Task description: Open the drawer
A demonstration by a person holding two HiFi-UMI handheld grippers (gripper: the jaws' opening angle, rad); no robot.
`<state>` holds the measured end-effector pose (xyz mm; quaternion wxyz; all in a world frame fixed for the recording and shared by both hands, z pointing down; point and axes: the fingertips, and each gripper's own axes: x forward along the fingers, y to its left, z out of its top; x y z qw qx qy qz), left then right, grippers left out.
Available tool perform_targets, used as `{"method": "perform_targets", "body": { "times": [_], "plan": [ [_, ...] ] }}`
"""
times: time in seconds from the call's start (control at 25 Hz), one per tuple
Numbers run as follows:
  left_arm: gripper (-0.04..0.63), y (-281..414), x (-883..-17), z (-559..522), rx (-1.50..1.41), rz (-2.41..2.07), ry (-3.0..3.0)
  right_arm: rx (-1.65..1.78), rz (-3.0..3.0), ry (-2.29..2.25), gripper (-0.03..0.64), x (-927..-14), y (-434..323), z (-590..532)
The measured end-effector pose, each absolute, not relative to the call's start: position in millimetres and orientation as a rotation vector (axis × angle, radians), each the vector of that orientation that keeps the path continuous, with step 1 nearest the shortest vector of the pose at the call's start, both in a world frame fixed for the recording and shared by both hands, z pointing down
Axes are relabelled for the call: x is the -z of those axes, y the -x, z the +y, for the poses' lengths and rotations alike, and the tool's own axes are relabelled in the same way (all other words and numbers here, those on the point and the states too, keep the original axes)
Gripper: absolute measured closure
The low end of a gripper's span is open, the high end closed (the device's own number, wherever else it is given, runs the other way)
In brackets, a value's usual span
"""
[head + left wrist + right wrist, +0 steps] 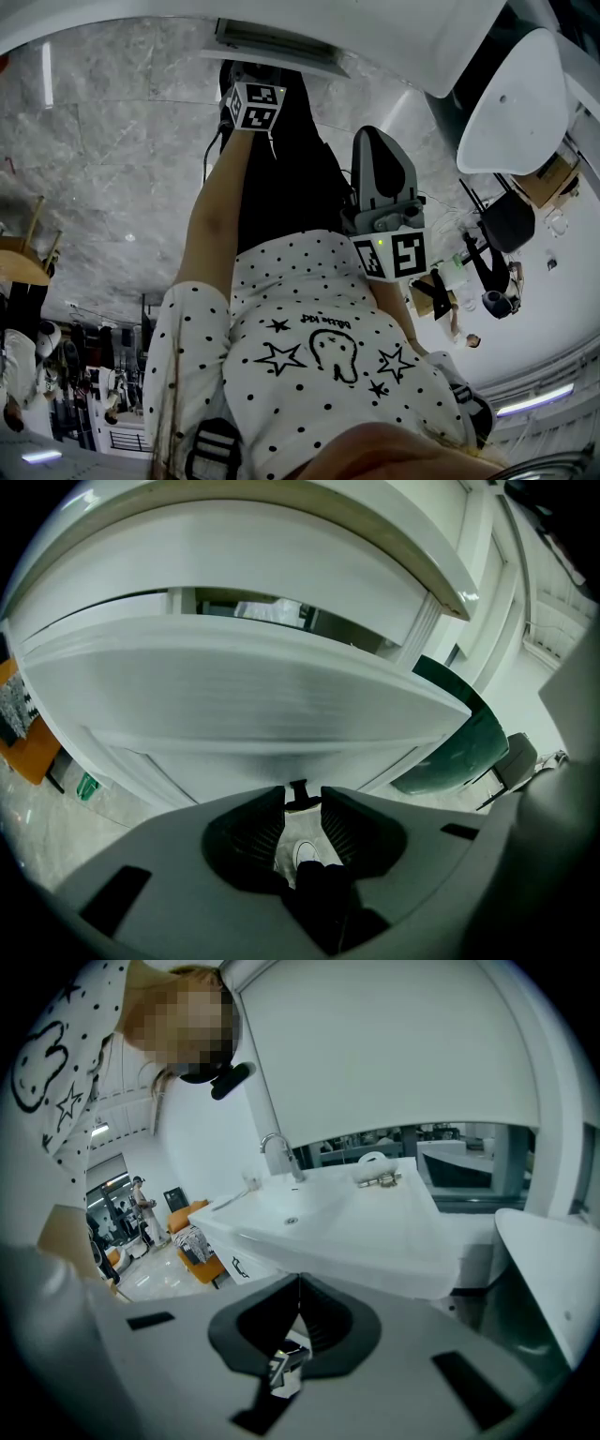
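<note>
Left gripper (302,790): jaws stood spread, handle (299,796) between the tips, pads off it.
Right gripper (299,1277): jaws were pressed together, empty, short of the sink (375,1241) edge.
Drawer (244,705): front faced the left gripper; dark gap under the counter (281,536).

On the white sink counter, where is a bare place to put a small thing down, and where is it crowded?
Free: the flat front-right part of the white sink counter, between the round drain and the counter's right edge. Crowded: the back, with the chrome tap and small metal fittings.
</note>
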<state>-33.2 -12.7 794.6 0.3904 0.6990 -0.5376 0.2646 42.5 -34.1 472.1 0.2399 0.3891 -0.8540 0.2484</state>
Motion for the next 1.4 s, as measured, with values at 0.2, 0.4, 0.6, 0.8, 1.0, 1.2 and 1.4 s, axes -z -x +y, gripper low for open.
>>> {"method": "perform_targets", "body": {
  "times": [0.2, 0.4, 0.6, 0.8, 1.0, 1.2, 1.4],
  "plan": [
    [0.474, 36.2, -793.6, -11.1, -0.676, -1.376, -1.75, -0.682, -2.341, -1.067, 0.601, -470.9, -41.9, -32.5],
    [0.472, 34.1, -789.6, -9.0, -0.675, -1.368, -1.708, -0.682, -2.345, -1.069, 0.601, -470.3, -44.5, -32.7],
    [0.558, 41.2, -778.4, -6.9, -0.66, -1.414, -1.699, -0.682, -2.364, -1.07, 0.601, -471.1, -43.3, -37.7],
    [0.576, 43.7, -763.8, 2.4, -0.663, -1.411, -1.721, -0.678, -2.379, -1.071, 0.601, -465.5, -41.2, -35.4],
    [0.59, 41.9, -755.2, 0.2, -0.651, -1.412, -1.73, -0.681, -2.39, -1.075, 0.601, -463.3, -42.9, -36.9],
    [0.591, 43.8, -748.4, -3.5, -0.639, -1.428, -1.733, -0.684, -2.396, -1.084, 0.601, -460.7, -44.2, -36.6],
    [0.591, 41.6, -743.6, -3.5, -0.643, -1.421, -1.75, -0.699, -2.402, -1.107, 0.601, -458.7, -47.2, -38.4]
  ]
}}
